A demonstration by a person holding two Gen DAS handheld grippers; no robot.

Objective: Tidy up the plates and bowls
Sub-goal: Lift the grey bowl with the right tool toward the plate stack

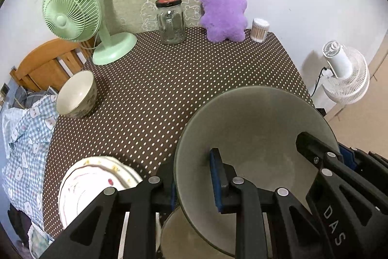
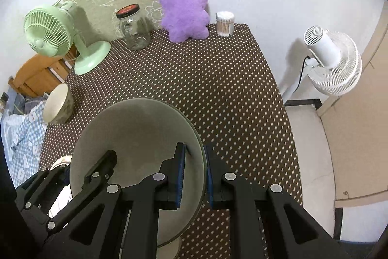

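A large grey-green bowl (image 1: 254,128) hangs tilted above the polka-dot table (image 1: 169,79), held by both grippers. My left gripper (image 1: 194,186) is shut on its left rim, one blue pad inside and one outside. On the opposite rim my right gripper (image 2: 195,176) is shut, also seen in the left wrist view as right gripper (image 1: 337,152). In the right wrist view, the left gripper (image 2: 84,166) grips the same bowl (image 2: 135,137). A small patterned bowl (image 1: 76,95) (image 2: 58,104) stands at the table's left edge. A white flowered plate (image 1: 92,186) lies near the front left, partly hidden.
Along the back stand a green fan (image 1: 72,16), a glass jar (image 1: 171,21), a purple plush toy (image 1: 223,9) and a cotton-swab tub (image 1: 260,29). A white floor fan (image 2: 332,60) stands right of the table. A wooden chair and checked cloth (image 1: 26,132) lie left.
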